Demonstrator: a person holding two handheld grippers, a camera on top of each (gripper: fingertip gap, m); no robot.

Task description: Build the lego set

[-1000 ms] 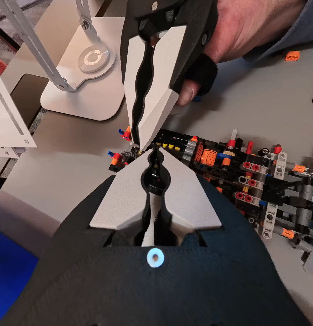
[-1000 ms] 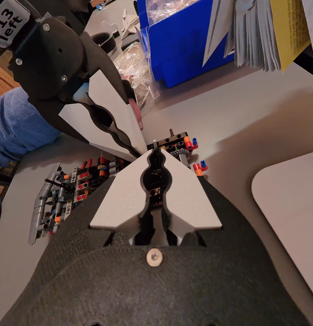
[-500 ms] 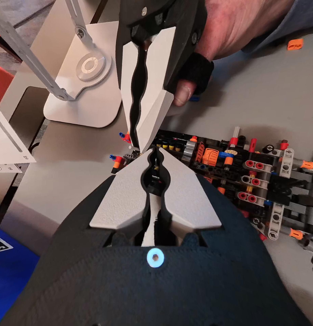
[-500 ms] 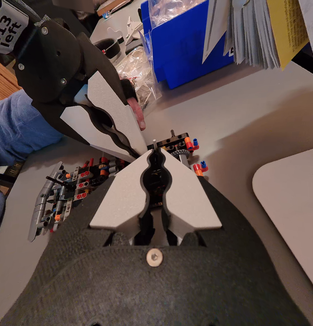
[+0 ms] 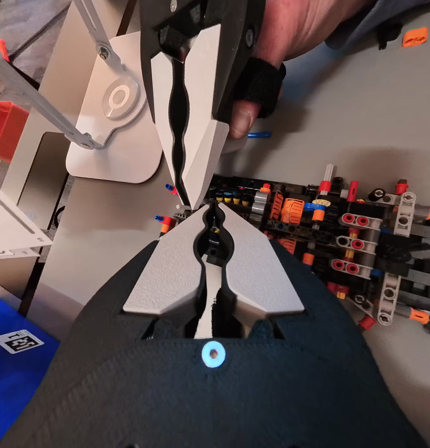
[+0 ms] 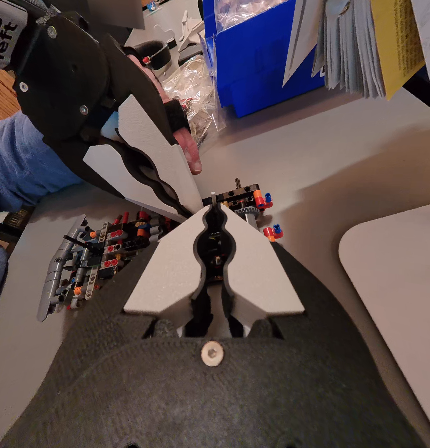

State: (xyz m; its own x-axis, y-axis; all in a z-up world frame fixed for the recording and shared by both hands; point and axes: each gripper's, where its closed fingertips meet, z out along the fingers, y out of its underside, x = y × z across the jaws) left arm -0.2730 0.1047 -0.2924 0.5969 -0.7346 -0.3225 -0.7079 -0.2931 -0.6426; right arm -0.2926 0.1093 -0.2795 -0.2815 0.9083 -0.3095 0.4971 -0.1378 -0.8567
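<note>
The long lego model (image 5: 330,230) lies on the grey table; it also shows in the right wrist view (image 6: 107,244). My left gripper (image 5: 214,206) is shut, with its tips on the model's near end by the grey gear. I cannot tell whether it grips a part. My right gripper (image 6: 215,206) is shut on a thin white axle (image 6: 213,197) that sticks out past its tips, above the same end of the model. In the left wrist view the right gripper (image 5: 184,203) comes down from the top, tip to tip with the left. The left gripper (image 6: 189,213) also shows in the right wrist view.
A white lamp base (image 5: 112,145) stands beyond the model's end, also at the right in the right wrist view (image 6: 390,278). A blue bin (image 6: 252,72), clear bags (image 6: 197,84) and a paper stack (image 6: 354,48) lie behind. Loose orange (image 5: 415,36) and blue (image 5: 258,134) pieces lie on the table. Only a small space, under 4 cm, lies between the two pairs of fingers. Left tips and right tips are each some 20 cm from the white lamp base (image 5: 112,145).
The left wrist view has rolled a little, so the model's far end rose and the lamp base sank. Both grippers stay shut, tip to tip at the model's end.
</note>
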